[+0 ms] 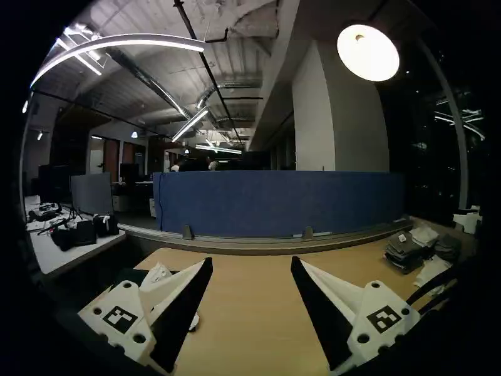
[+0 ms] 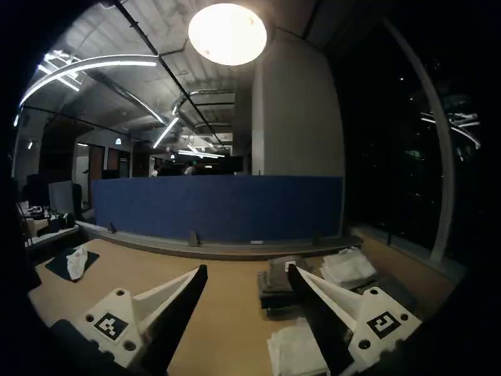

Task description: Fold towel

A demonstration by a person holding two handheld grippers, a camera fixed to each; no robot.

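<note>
As left gripper (image 1: 251, 261) gapes over table (image 1: 250, 313), right gripper (image 2: 246, 269) near towels (image 2: 274, 288)

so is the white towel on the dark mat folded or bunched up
Bunched up: the white towel sits in a crumpled lump on the dark mat, with no flat folded edges.

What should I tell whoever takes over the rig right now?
Grippers: the left gripper is open and empty over the table. The right gripper is open and empty by the folded stacks.
Things: a crumpled white towel lies on a dark cloth, apart from both grippers.
Done: several towels look folded and stacked.
Left: pick up and fold the crumpled one.
</note>
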